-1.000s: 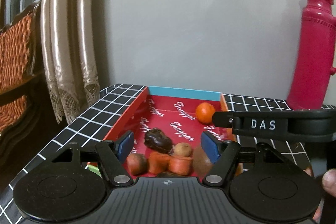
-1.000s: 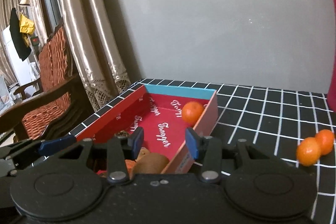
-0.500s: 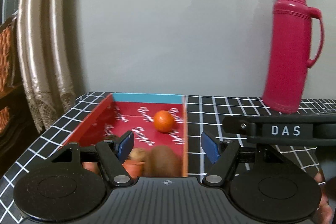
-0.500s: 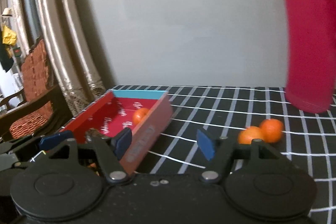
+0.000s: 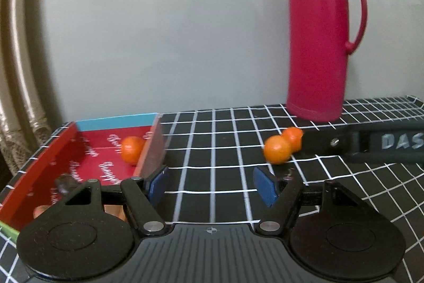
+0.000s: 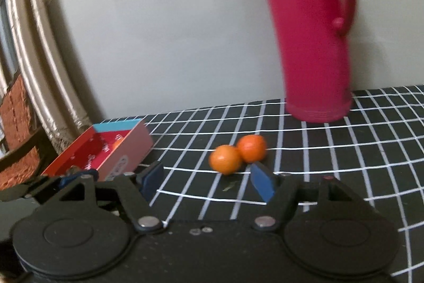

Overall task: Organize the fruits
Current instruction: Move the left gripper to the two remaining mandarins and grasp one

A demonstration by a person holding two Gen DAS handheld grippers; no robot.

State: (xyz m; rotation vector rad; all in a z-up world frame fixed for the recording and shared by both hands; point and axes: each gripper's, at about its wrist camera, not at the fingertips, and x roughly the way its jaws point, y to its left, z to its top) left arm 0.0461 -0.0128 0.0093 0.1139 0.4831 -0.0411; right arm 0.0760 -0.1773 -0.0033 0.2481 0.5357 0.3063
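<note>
Two small oranges (image 6: pixel 226 159) (image 6: pixel 251 147) lie touching on the black checked tablecloth (image 6: pixel 331 163), just ahead of my right gripper (image 6: pixel 206 181), whose jaws are opening with nothing between them. The same pair of oranges (image 5: pixel 278 149) shows right of centre in the left wrist view, partly behind the right gripper's black finger (image 5: pixel 371 143). My left gripper (image 5: pixel 212 186) is open and empty over bare cloth, its left pad by the red box (image 5: pixel 39 163). One orange (image 5: pixel 132 149) and a dark fruit (image 5: pixel 63 181) lie inside the box.
A tall pink thermos flask (image 5: pixel 318 44) stands at the back right against the grey wall. The red box (image 6: pixel 124 153) sits at the table's left end. Curtains (image 6: pixel 34 57) and a wooden chair (image 6: pixel 16 139) lie beyond the left edge.
Both grippers swung right, away from the box and toward the two loose oranges. The right gripper's jaws widened from nearly shut. The thermos came into fuller view.
</note>
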